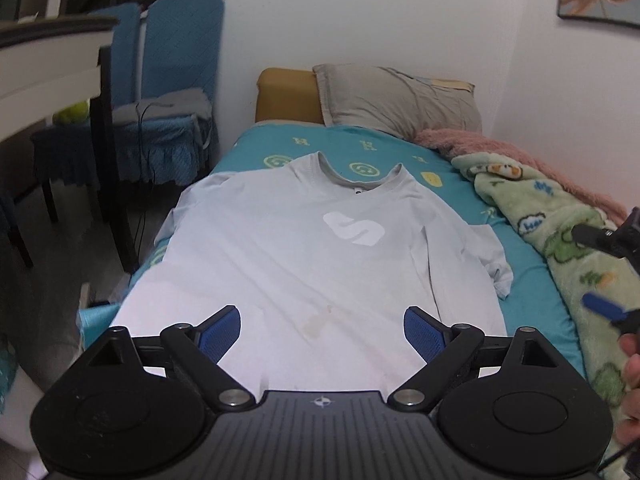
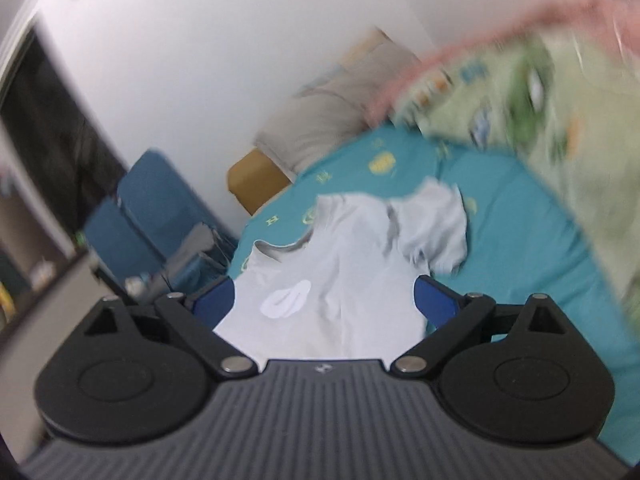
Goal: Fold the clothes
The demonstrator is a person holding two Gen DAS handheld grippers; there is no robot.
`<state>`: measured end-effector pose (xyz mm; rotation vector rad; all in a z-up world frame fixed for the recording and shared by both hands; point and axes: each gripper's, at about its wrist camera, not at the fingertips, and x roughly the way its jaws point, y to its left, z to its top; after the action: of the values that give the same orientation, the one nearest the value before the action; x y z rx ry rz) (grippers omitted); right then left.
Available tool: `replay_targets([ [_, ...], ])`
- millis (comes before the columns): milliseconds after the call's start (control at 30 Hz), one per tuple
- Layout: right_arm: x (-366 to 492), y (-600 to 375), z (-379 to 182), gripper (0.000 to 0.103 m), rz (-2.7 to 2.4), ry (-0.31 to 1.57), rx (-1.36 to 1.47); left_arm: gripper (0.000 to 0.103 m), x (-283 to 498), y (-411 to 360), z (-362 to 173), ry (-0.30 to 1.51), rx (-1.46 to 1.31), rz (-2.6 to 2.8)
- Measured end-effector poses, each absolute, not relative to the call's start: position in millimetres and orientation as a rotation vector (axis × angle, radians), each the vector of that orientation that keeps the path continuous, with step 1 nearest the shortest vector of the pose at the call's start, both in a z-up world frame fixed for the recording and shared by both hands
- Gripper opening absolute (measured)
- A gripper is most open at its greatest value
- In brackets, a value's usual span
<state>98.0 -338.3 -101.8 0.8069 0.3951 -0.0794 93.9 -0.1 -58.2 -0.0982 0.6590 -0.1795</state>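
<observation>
On the bed (image 1: 520,248), the shirt (image 1: 304,248) lies spread flat ahead of your left tongs (image 1: 322,330) and right tongs (image 2: 324,300), both gaping empty, so I judge a sleeve needs gripping next.

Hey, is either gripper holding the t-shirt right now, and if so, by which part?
Nothing is held. The left gripper and the right gripper both stand open above the t-shirt, which lies flat on the bed.

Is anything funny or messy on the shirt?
Yes. The pale t-shirt has a faint yellowish stain near its bottom hem, and one short sleeve lies crumpled instead of flat. The rest is spread smooth on the teal sheet.
</observation>
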Motion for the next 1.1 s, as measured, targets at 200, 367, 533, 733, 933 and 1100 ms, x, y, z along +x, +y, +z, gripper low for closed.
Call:
replay_targets([
  [200, 145.1, -385.7, -167.9, 0.098, -0.151, 0.438, 1.218, 0.091, 116.1, 13.0, -74.9, 0.723, -0.215, -0.172],
  [367, 189.8, -403.1, -209.5, 0.082, -0.263, 0.471, 1.255, 0.091, 140.0, 21.6, -95.2, 0.773, -0.286, -0.164],
  [533, 226.4, -406.4, -215.8, 0.059, -0.299, 0.472, 1.118, 0.091, 156.8, 31.1, -112.5, 0.820, -0.354, -0.151],
  [733, 243.0, -423.8, -193.2, 0.007, -0.377, 0.501, 0.922, 0.090, 159.6, 32.8, -117.4, 0.830, -0.356, -0.138],
  [933, 255.8, -462.6, -176.1, 0.006, -0.486, 0.496, 0.714, 0.090, 155.5, 17.1, -116.4, 0.816, -0.300, -0.161],
  [1100, 266.9, -465.5, -174.5, 0.009, -0.465, 0.545, 0.576, 0.089, 153.4, 1.5, -117.8, 0.811, -0.242, -0.186],
])
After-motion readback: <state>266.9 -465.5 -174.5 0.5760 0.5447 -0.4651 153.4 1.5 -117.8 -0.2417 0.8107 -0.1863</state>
